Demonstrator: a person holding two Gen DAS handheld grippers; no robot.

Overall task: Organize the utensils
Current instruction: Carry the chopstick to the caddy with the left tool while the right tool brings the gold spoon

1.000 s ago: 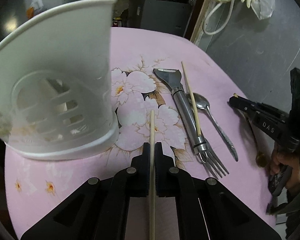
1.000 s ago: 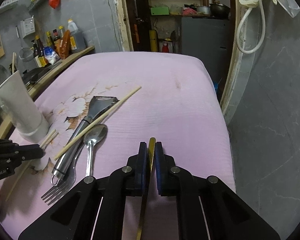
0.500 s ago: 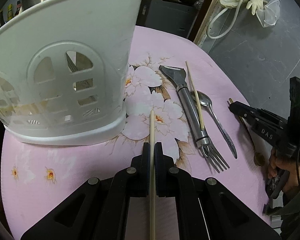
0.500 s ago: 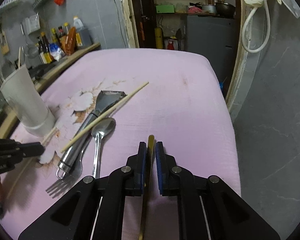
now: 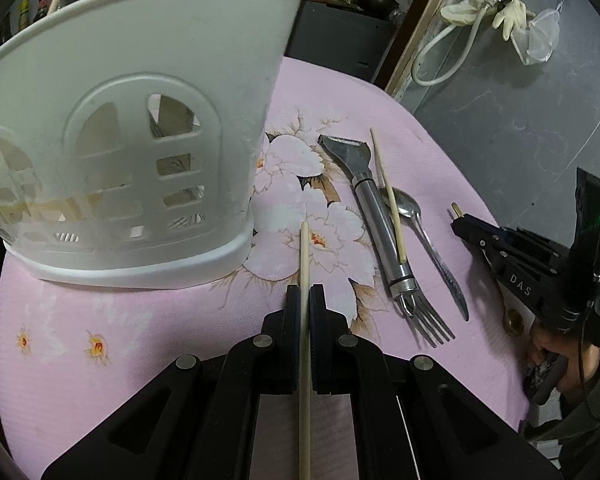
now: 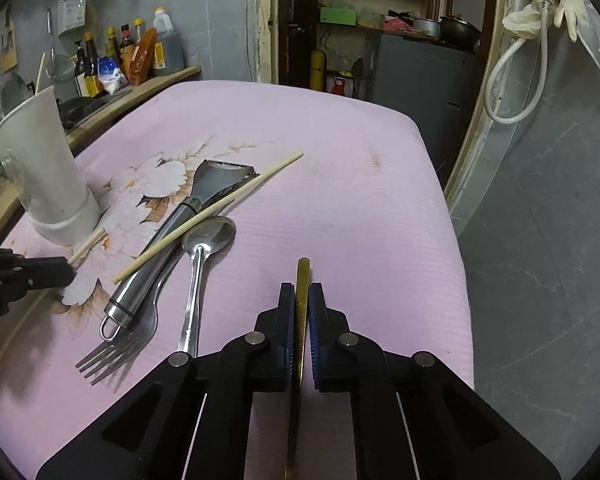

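My left gripper [image 5: 305, 294] is shut on a wooden chopstick [image 5: 305, 252] whose tip points at the base of the white slotted utensil holder [image 5: 140, 120]. On the pink cloth to the right lie a steel peeler [image 5: 374, 208], a second chopstick [image 5: 388, 196] across it, a steel spoon [image 5: 416, 220] and a fork [image 5: 428, 320]. My right gripper [image 6: 302, 294] has its jaws closing tight on the handle of a gold spoon [image 6: 302, 276]. From the left wrist view, that gripper [image 5: 460, 222] sits right of the steel spoon, with the gold bowl [image 5: 512, 322] below it.
The pink flowered cloth [image 6: 340, 160] ends at a grey wall on the right. Bottles and a counter [image 6: 140, 64] stand behind the holder [image 6: 44, 168]. A hose and gloves [image 6: 540, 20] hang on the wall. A hand [image 5: 556, 356] grips the right tool.
Both views have rolled slightly. The white holder now looks more upright and larger in the left wrist view. Both grippers keep their hold; the utensils on the cloth have not moved.
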